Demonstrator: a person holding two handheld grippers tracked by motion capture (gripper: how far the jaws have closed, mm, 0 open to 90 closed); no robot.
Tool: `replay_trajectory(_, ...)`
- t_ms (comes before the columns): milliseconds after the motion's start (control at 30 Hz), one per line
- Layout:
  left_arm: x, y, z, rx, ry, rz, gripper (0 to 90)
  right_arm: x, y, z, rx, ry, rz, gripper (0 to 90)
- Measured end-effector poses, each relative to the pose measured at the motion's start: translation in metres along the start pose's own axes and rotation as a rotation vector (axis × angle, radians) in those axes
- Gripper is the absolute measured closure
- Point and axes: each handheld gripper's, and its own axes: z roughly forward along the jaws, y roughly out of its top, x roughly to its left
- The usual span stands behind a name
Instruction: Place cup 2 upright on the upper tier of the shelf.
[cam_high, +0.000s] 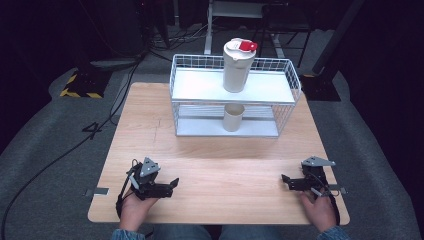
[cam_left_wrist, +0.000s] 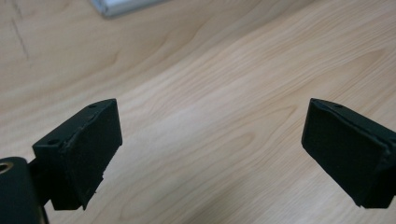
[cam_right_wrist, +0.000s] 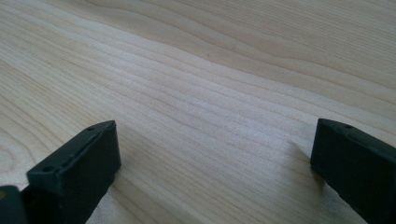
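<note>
A white two-tier wire rack stands at the back of the wooden table. On its upper shelf is a tall white bottle with a red flip cap. A short white cup sits on the lower shelf beneath it. My left gripper rests low at the front left of the table, open, with bare wood between its jaws. My right gripper lies at the front right, open too, over bare wood. Both are far from the rack.
A corner of the rack's base is at the top of the left gripper view. Cables run over the grey floor to the left. A black and yellow striped block and dark stands sit beyond the table.
</note>
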Motion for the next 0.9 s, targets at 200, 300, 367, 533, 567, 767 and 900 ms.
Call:
replay_trajectory(200,0.003,-0.009,0.013,0.079,0.023,-0.001,5.9,0.0,0.0,0.0,0.0,0.0,-0.002,1.8)
replay_trajectory(300,0.004,-0.012,0.017,0.101,0.03,-0.004,5.9,0.0,0.0,0.0,0.0,0.0,-0.002,1.7)
replay_trajectory(367,0.004,-0.014,0.018,0.093,0.043,0.007,5.3,0.0,0.0,0.0,0.0,0.0,-0.002,1.8)
replay_trajectory(533,0.004,-0.013,0.02,0.105,0.086,0.023,3.5,0.0,0.0,0.0,0.0,0.0,-0.002,1.8)
replay_trajectory(567,0.005,-0.013,0.021,0.107,0.088,0.026,3.5,0.0,0.0,0.0,0.0,0.0,-0.002,1.8)
replay_trajectory(767,0.007,-0.012,0.023,0.106,0.108,0.003,2.0,0.0,0.0,0.0,0.0,0.0,-0.002,1.8)
replay_trajectory(900,0.007,-0.011,0.023,0.105,0.117,-0.005,1.7,0.0,0.0,0.0,0.0,0.0,-0.002,1.8)
